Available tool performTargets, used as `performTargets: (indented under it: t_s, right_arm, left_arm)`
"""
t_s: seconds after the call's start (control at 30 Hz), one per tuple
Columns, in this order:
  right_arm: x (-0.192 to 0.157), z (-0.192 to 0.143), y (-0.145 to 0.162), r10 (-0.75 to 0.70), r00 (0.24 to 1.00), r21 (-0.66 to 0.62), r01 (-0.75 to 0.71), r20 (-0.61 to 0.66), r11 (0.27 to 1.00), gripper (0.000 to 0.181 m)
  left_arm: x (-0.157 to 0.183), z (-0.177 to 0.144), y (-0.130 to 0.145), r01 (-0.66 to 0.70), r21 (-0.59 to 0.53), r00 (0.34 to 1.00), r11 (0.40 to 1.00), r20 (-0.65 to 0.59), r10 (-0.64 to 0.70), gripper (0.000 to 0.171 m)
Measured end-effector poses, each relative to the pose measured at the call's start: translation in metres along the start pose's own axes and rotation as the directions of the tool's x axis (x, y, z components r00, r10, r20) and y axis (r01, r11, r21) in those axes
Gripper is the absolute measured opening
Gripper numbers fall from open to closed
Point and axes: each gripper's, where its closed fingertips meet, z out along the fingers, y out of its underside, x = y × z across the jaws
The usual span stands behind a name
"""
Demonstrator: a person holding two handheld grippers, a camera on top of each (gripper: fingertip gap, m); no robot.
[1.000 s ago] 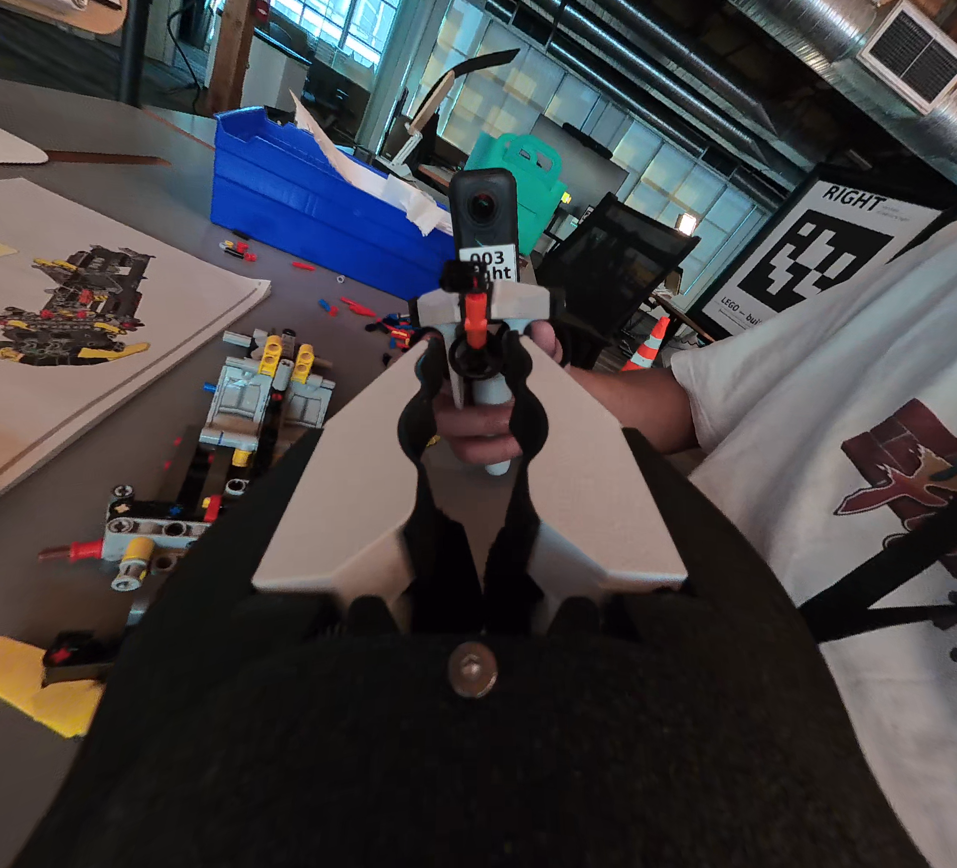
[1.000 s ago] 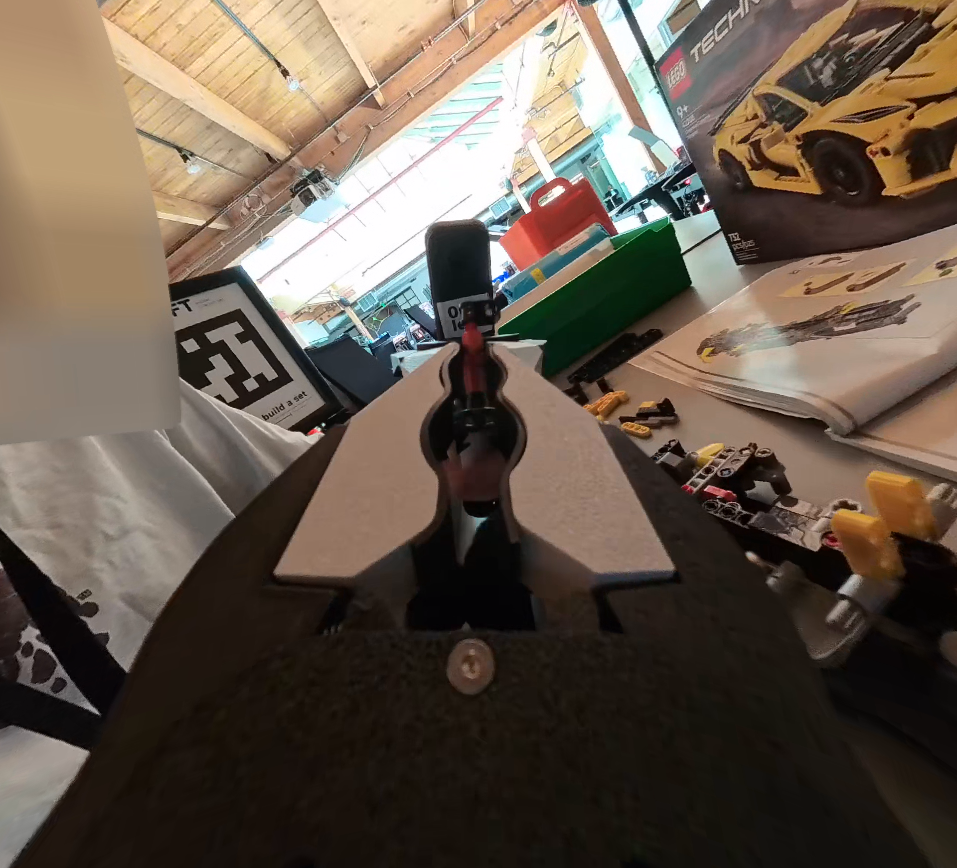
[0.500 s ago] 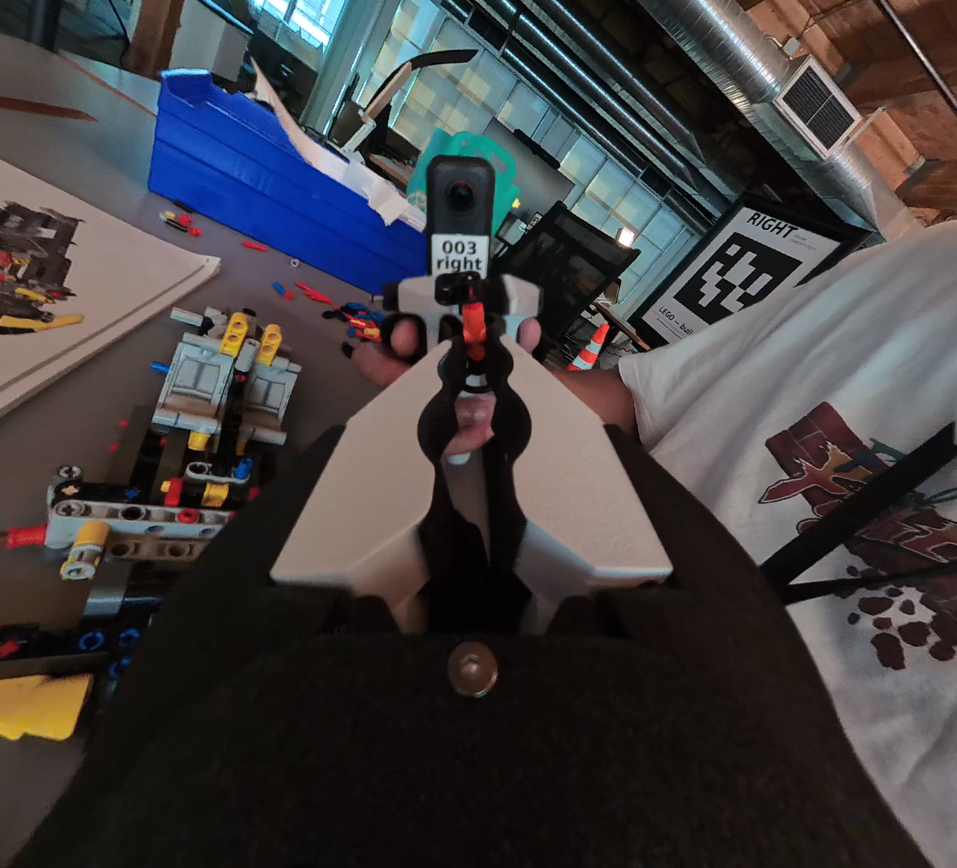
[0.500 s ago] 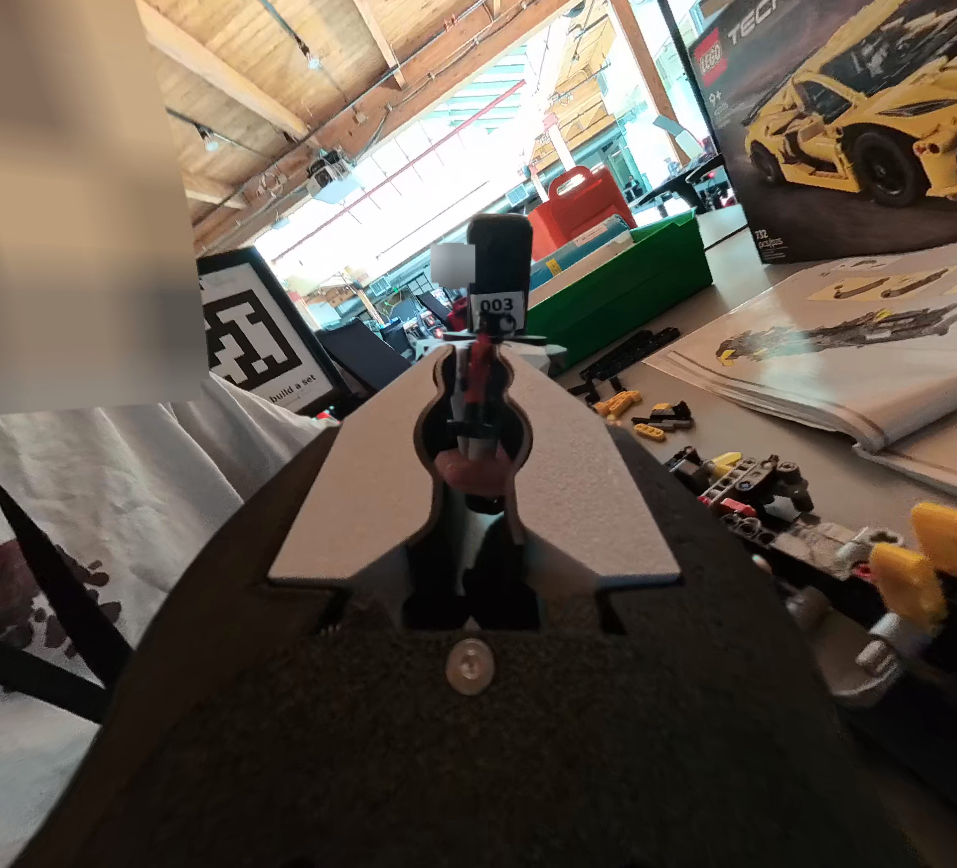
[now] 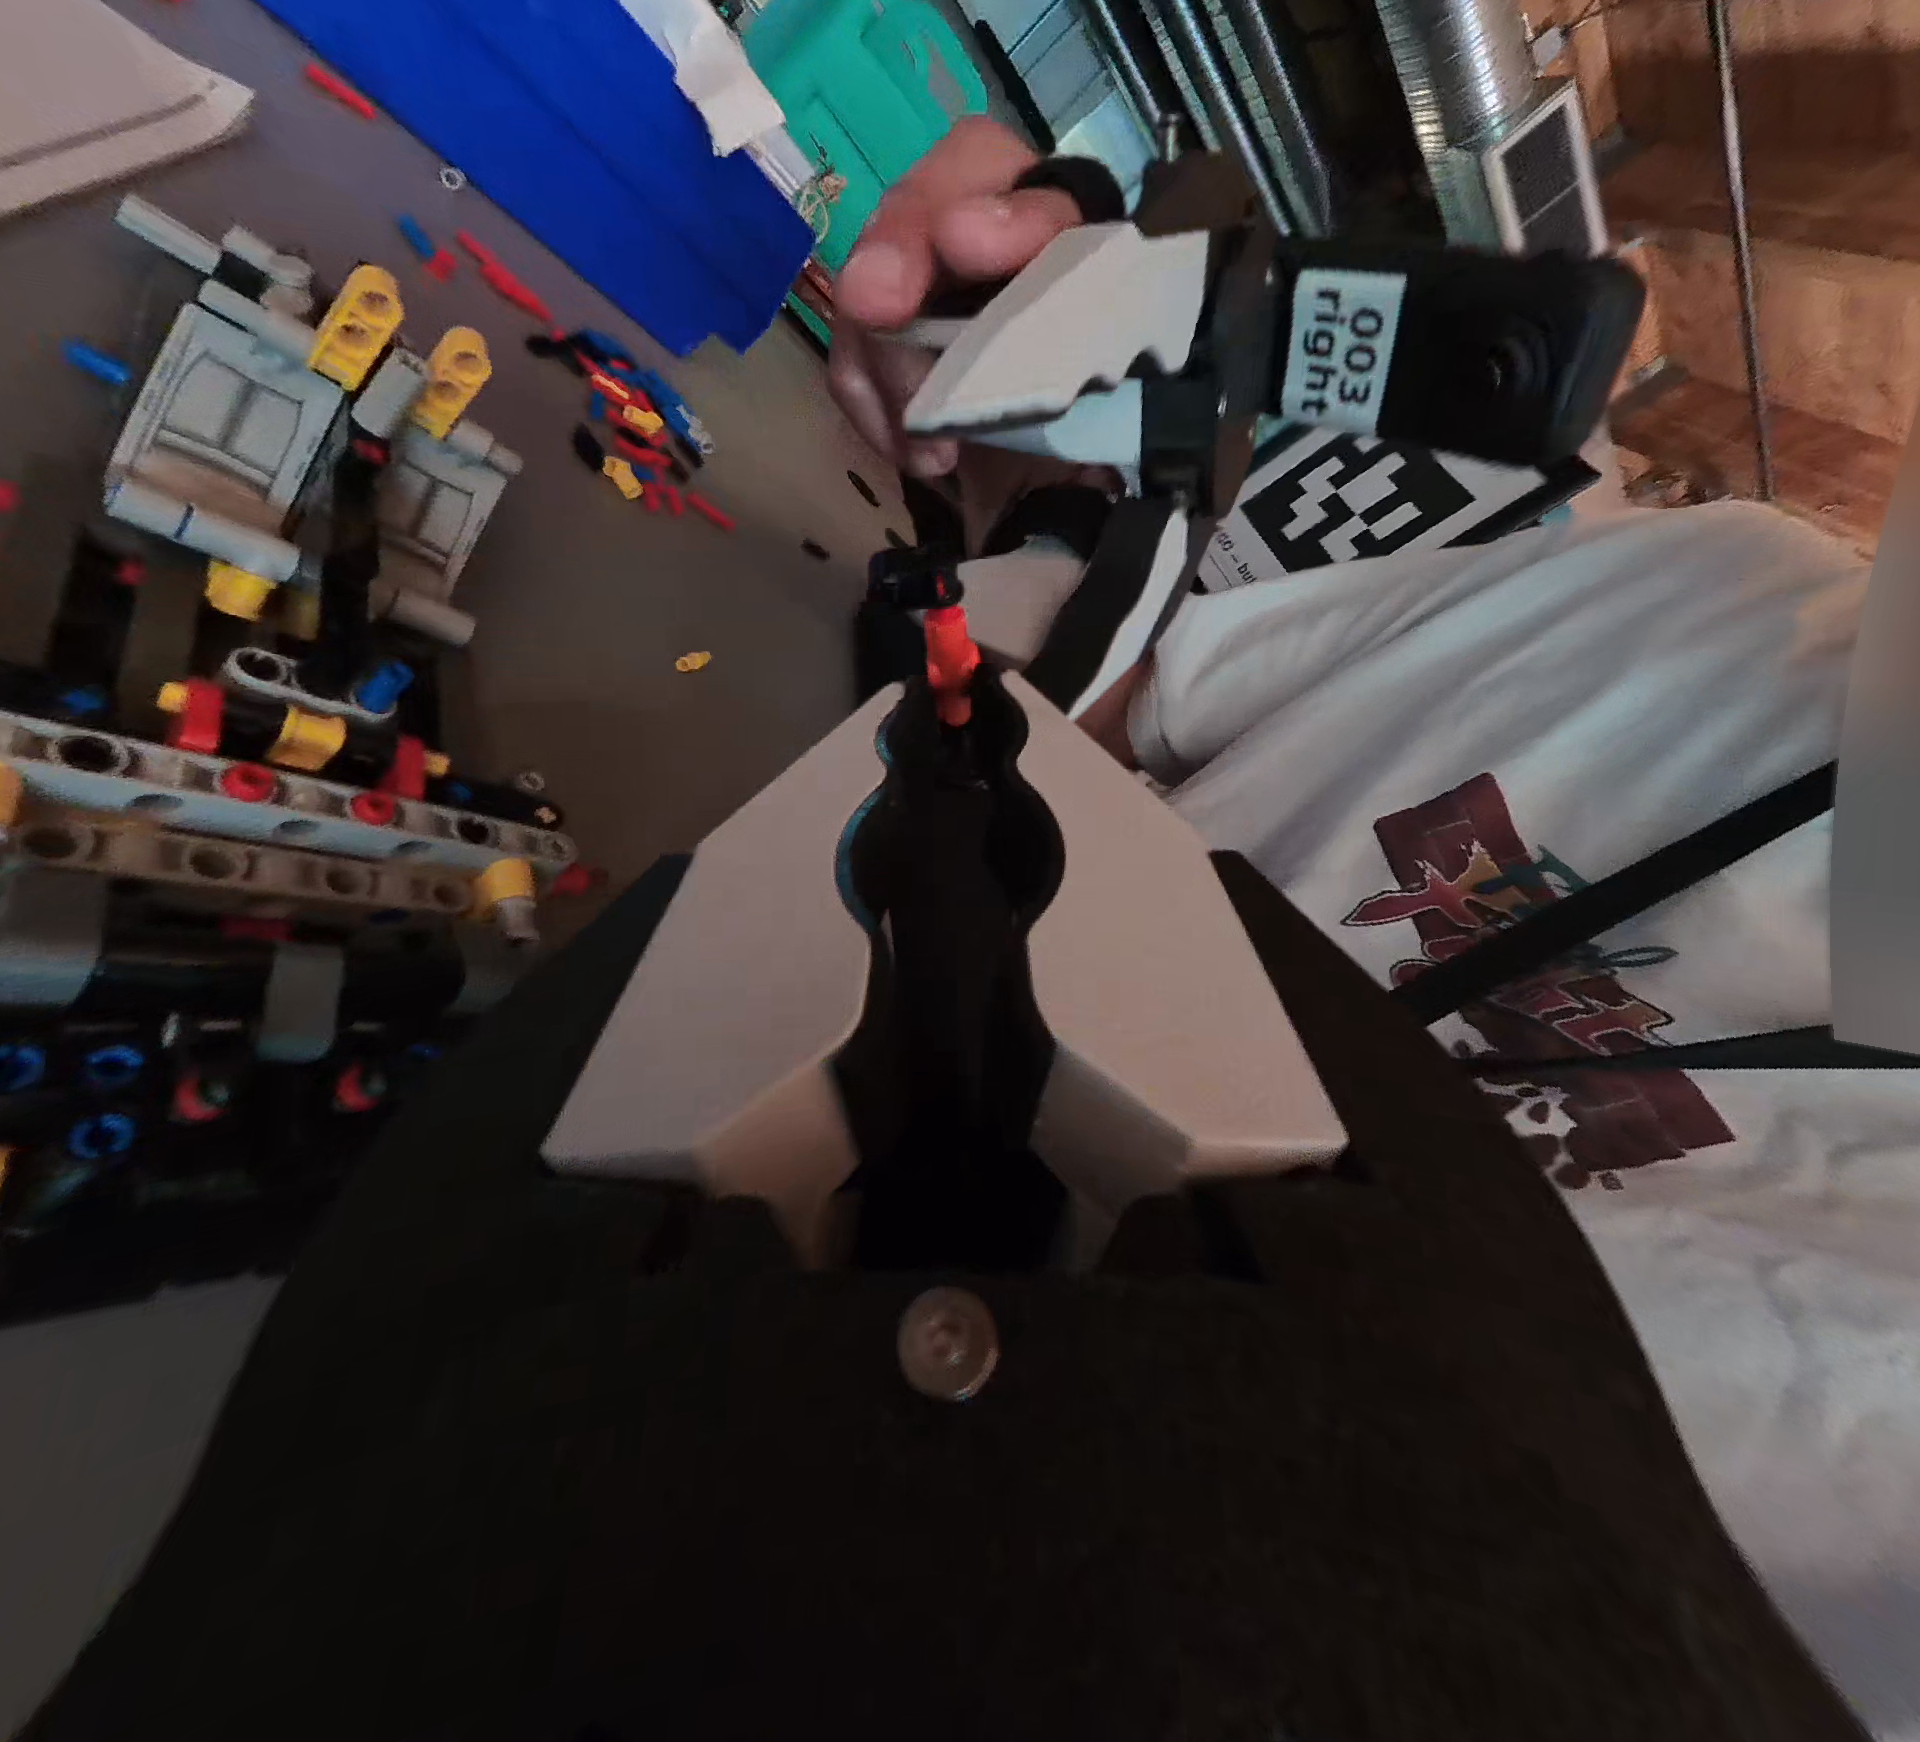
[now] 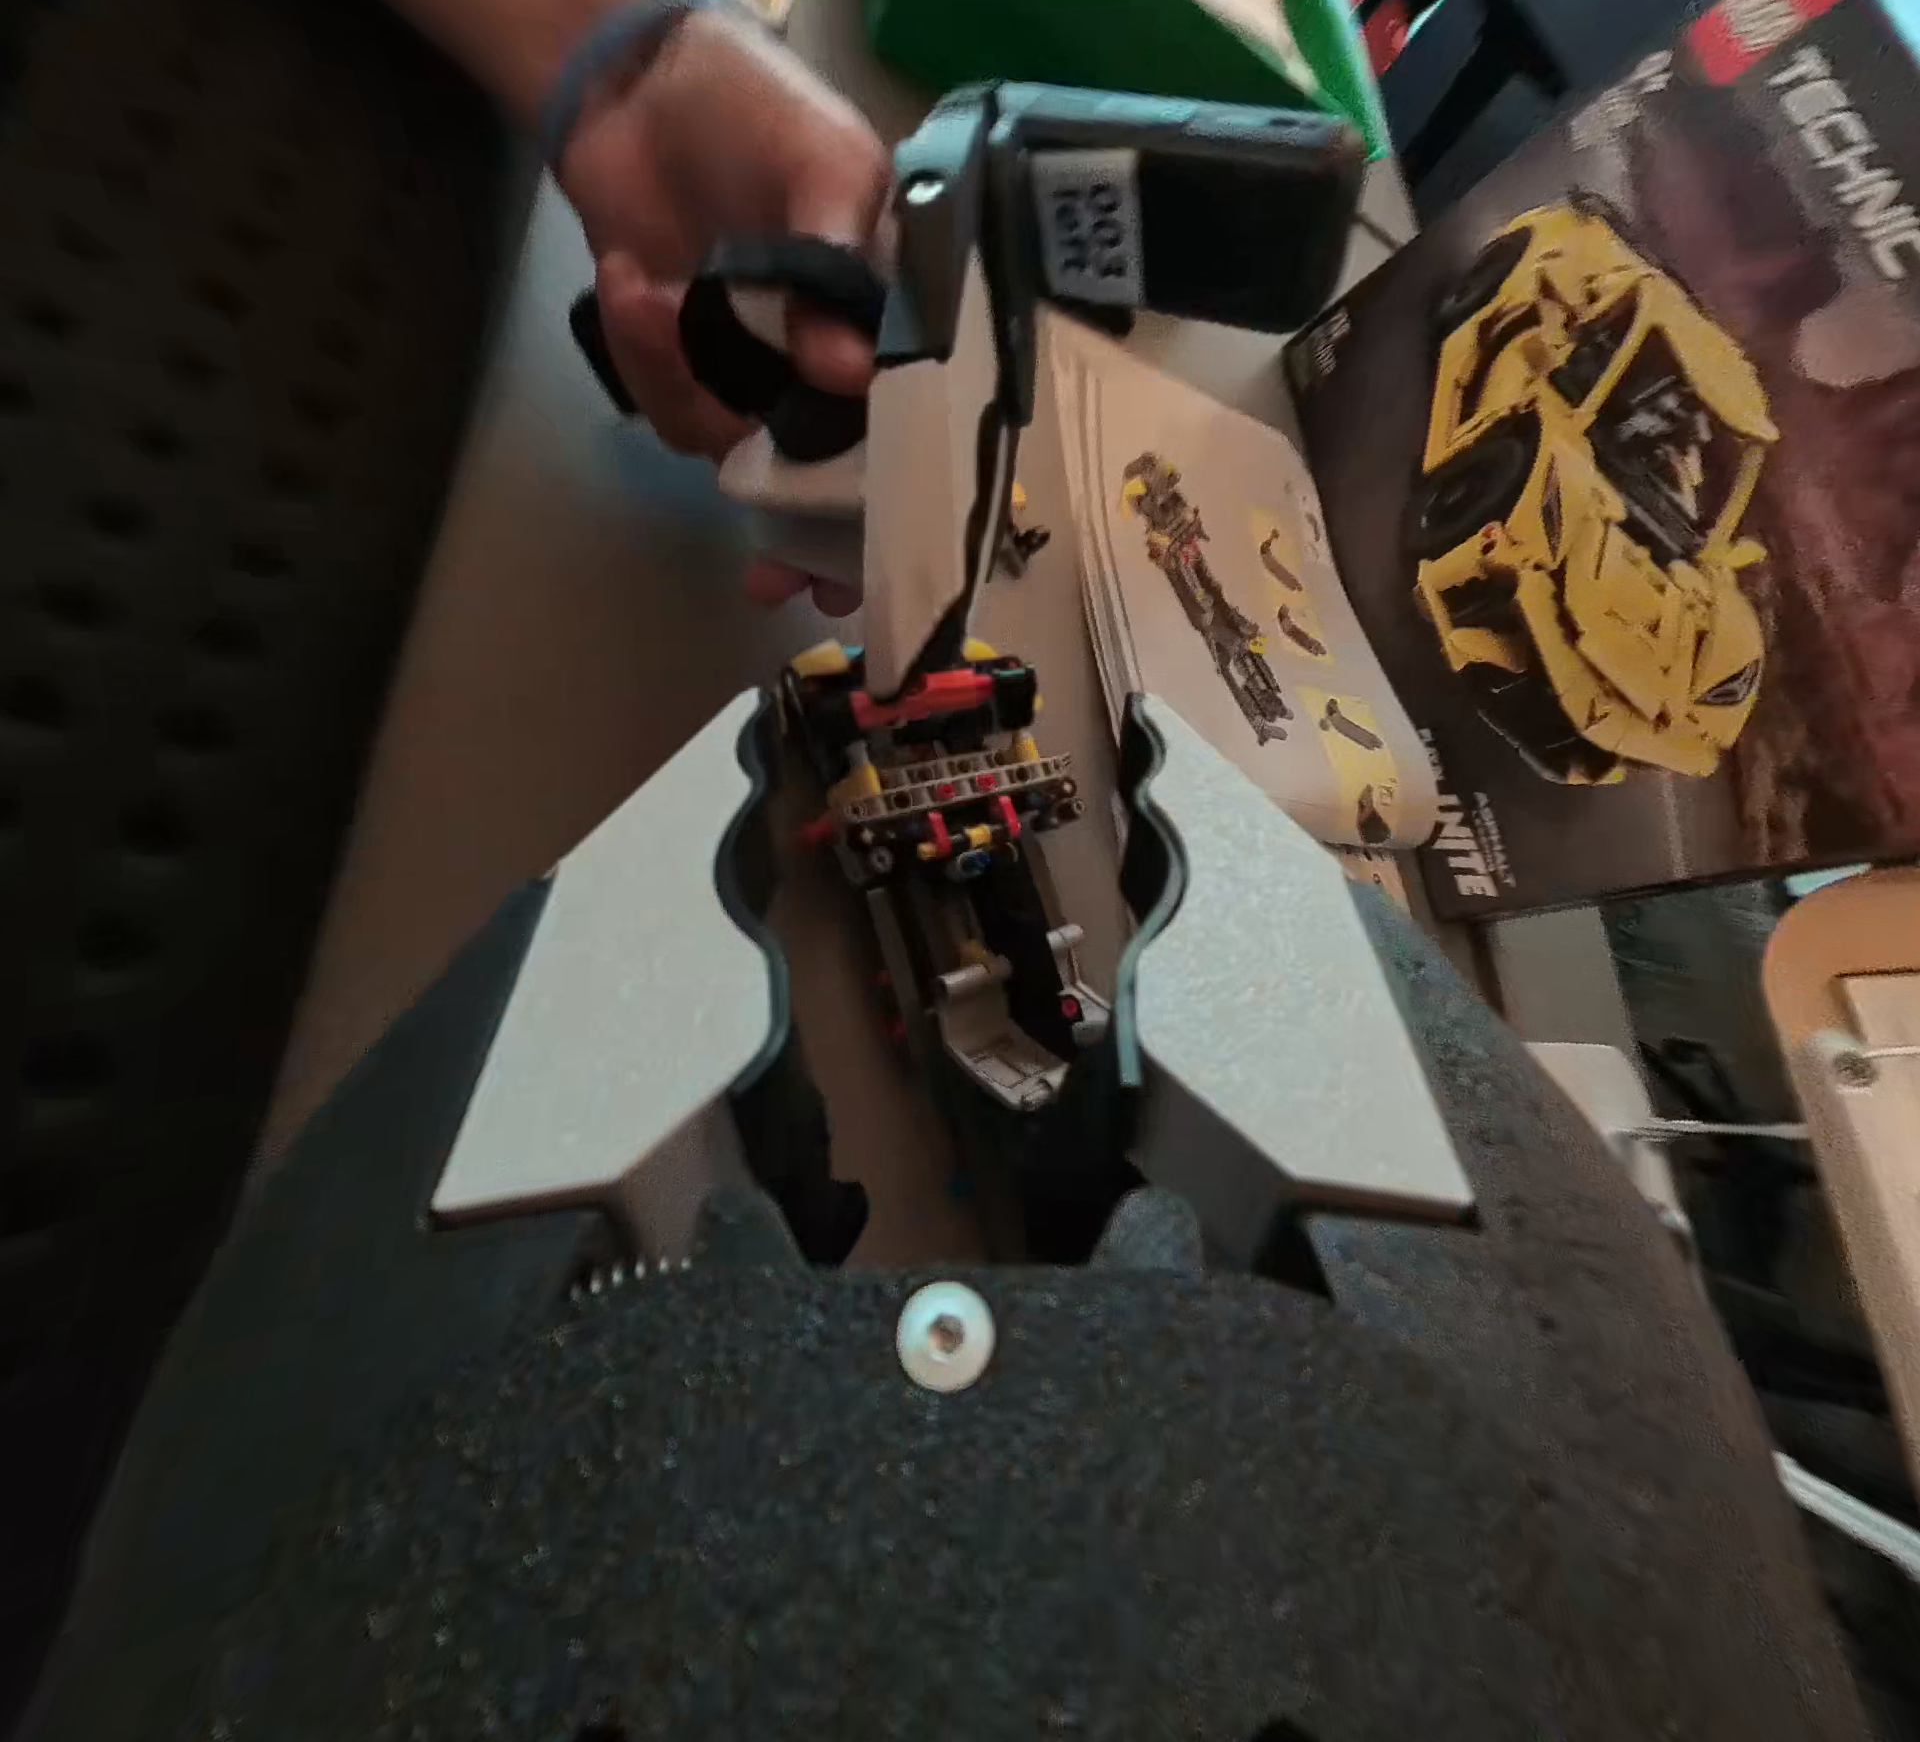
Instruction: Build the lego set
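Now the left gripper (image 5: 948, 705) pinches a slim red plastic axle (image 5: 945, 658) capped by a black connector (image 5: 912, 575); the right gripper (image 6: 940, 736), with matte grey wedge fingers (image 6: 644, 986), stands spread.

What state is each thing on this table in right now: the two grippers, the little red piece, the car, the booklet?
Left gripper: shut on the red pin.
Red pin: held, tip sticking out.
Right gripper: open, empty.
Lego chassis: partly built, lying on the table.
Instruction booklet: open.
Blue bin: holds crumpled paper.
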Motion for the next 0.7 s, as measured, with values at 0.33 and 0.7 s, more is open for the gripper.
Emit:
performTargets:
  t_s: [0.33,0.7]
  right_arm:
    - [-0.013,0.021,0.009,-0.132,0.991,-0.101,0.134,0.021,0.986,0.058]
    - [-0.009,0.023,0.009,-0.123,0.991,-0.088,0.118,-0.052,0.989,0.053]
  left_arm:
    - [0.0,0.002,0.005,-0.003,-0.032,1.0,0.999,0.004,0.003,0.004]
    - [-0.003,0.0,0.004,0.001,-0.011,1.0,1.0,0.017,-0.001,0.004]
